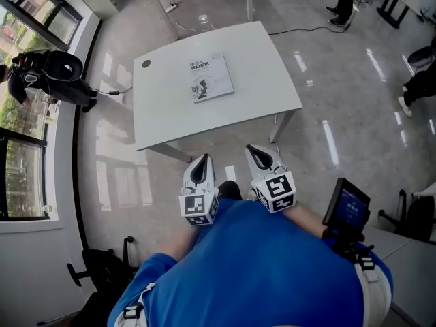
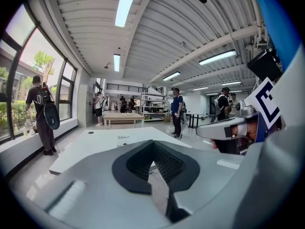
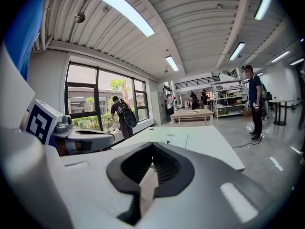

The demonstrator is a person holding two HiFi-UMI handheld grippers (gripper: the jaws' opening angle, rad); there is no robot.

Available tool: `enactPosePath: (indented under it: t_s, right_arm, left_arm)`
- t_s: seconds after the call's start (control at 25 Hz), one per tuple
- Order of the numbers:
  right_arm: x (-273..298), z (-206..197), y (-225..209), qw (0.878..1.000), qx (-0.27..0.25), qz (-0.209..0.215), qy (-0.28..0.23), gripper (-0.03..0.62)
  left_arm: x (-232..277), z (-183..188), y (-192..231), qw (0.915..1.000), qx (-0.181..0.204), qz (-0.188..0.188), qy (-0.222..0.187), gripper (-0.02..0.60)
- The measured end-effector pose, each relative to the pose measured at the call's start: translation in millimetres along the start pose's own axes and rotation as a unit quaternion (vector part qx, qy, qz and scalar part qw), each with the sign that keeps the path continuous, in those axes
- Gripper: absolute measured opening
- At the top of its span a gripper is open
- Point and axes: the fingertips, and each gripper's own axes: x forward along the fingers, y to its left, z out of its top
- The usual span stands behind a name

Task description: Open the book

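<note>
Close to the person's blue shirt, the left gripper (image 1: 201, 161) and right gripper (image 1: 257, 152) hang side by side, jaws closed on nothing. Farther off, a closed book (image 1: 210, 78) lies flat on the white table (image 1: 266, 80), well apart from both. It looks like a light, bendy paperback, best lifted by the cover's free edge.

- Book (image 1: 210, 78): white cover, dark lines of print, and a small black-and-grey figure low on the cover.
- Table (image 1: 170, 107): plain pale grey-white top with one black round spot (image 1: 146, 64).
- Left gripper (image 1: 203, 161) and right gripper (image 1: 253, 150): white shells with black ribbed pads. Both marker cubes (image 1: 198, 208) are white with black square patterns.
- Shirt (image 1: 252, 271): solid bright blue.
- Floor (image 1: 340, 128): glossy grey with white streaks of reflected light.
</note>
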Motion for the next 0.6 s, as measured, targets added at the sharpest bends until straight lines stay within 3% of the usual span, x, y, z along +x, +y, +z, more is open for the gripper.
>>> enactPosePath:
  t_s: [0.28, 0.6]
  right_arm:
    - [66.6, -24.2, -25.7, 1.0, 0.005, 0.02, 0.023, 0.003]
    - [84.2, -4.8, -18.5, 0.999, 0.0, 0.014, 0.048, 0.003]
  left_arm:
    - [57.5, -28.7, 35.4, 0.9996, -0.014, 0.022, 0.013, 0.008]
    - [60.7, -14.8, 52.1, 0.9993, -0.025, 0.007, 0.028, 0.007]
